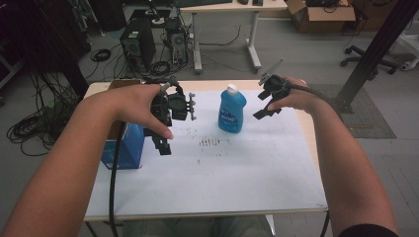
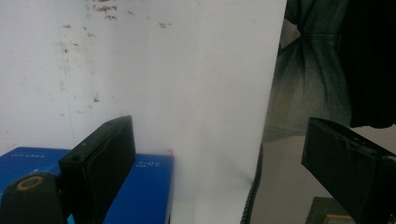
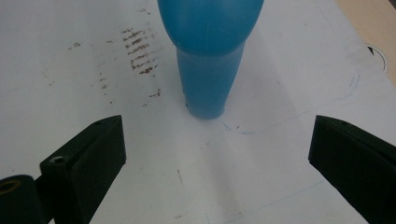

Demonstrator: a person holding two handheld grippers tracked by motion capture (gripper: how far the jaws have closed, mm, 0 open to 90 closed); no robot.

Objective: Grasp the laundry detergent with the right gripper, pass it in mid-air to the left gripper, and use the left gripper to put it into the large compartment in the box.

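Two forearms come in from the near edge of the table (image 1: 247, 192), each hand carrying one claw. Things on the white sheet: one blue box and one blue bottle.

The left claw (image 1: 163, 140) hangs over the left part of the table, its hand curled over the top and the jaws pointing down. In the left gripper view those jaws stand wide apart with nothing between them, above the white sheet, and the blue box (image 2: 144, 186) lies just beneath the left jaw. From the high view the box (image 1: 126, 145) sits at the left edge of the sheet, its flap open.

Farther in, the blue bottle (image 1: 232, 108) with a white cap stands upright near the middle of the table, toward its far edge. The right claw (image 1: 264, 101) is held just right of it, wrist bent, jaws angled down and leftward. In the right gripper view the jaws gape wide and empty, the bottle (image 3: 208, 56) ahead between them, untouched.
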